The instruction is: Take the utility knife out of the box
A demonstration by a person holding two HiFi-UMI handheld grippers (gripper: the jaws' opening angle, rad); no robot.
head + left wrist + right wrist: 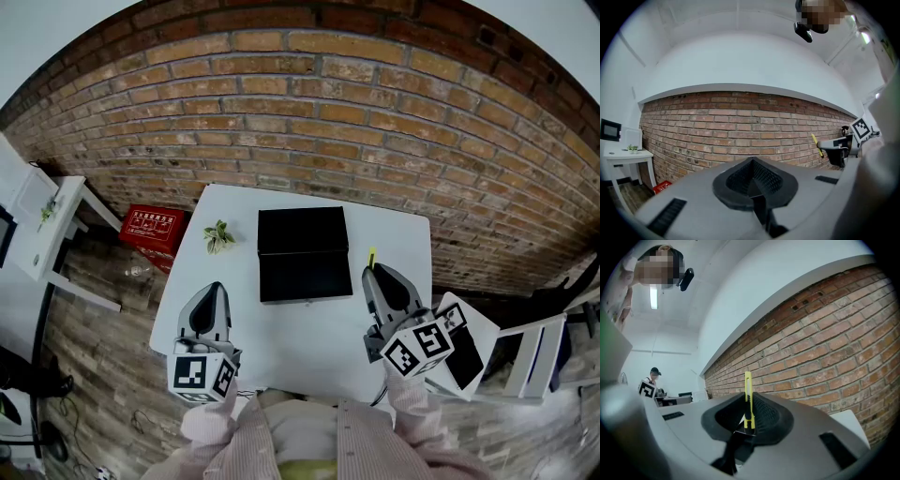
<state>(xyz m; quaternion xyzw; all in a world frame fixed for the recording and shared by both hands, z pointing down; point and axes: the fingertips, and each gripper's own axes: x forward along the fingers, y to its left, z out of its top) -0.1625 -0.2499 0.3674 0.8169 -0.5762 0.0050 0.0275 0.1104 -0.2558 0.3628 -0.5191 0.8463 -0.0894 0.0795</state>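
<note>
The slim yellow utility knife (748, 399) is clamped in the right gripper's (377, 274) jaws, just beside the flat black box (303, 253). The left gripper's (214, 291) jaws are closed, empty. Removal is judged done; a steady set-down is called for.

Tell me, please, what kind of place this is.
Probably an indoor workroom or lab: a brick wall, a white table carrying a black box, and a white side desk.
</note>
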